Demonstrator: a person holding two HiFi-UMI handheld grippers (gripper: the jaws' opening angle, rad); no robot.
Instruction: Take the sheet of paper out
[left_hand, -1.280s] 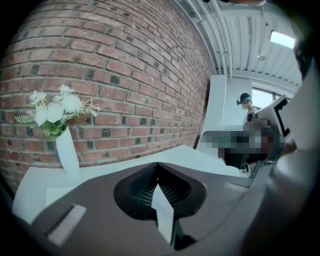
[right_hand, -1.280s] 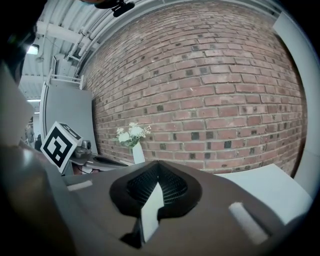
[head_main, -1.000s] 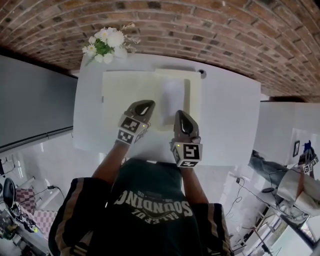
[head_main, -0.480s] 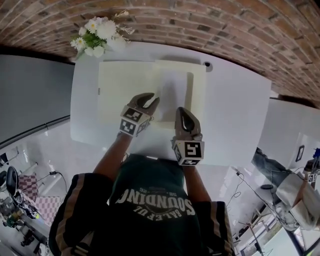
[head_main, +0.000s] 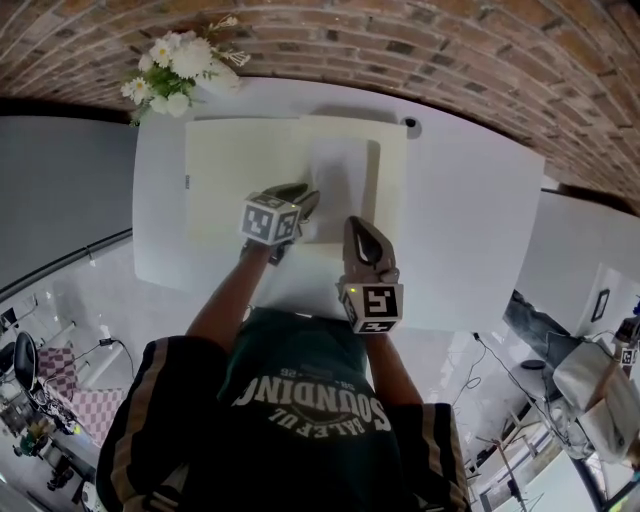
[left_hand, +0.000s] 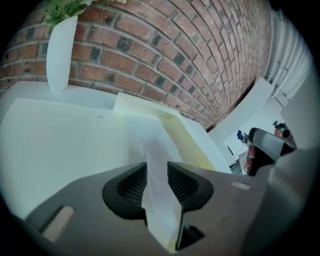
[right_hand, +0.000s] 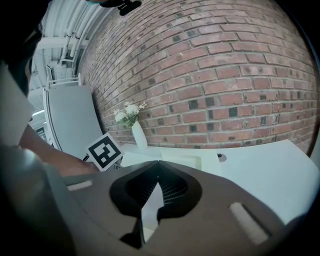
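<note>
While the right hand-held gripper (right_hand: 155, 167) sits nearest the person with its jaws closed tip to tip, at the near edge of the cream folder (head_main: 240, 170), the grasp itself falls to the other hand. A white sliver shows behind those closed tips, but the view is too tight to tell whether it is something pinched or only the surface beyond.

Just past it, the left hand-held gripper (left_hand: 156, 175) has just been opening its jaws. They stand wide apart, with the near end of the sheet of paper (head_main: 338, 172) in the gap and neither pad pressing on it. The sheet lies on the right half of the open folder, on the white worktop (head_main: 470, 230) (its near end looks slightly lifted).

So the step in hand is lining up the pick, and nothing is out yet. Next, I judge, the left jaws must close on the sheet alone, not on the folder leaf beneath, then draw it toward the person.

Farther back stand a vase of white flowers (head_main: 180, 70) and the brick wall (head_main: 420, 40).
</note>
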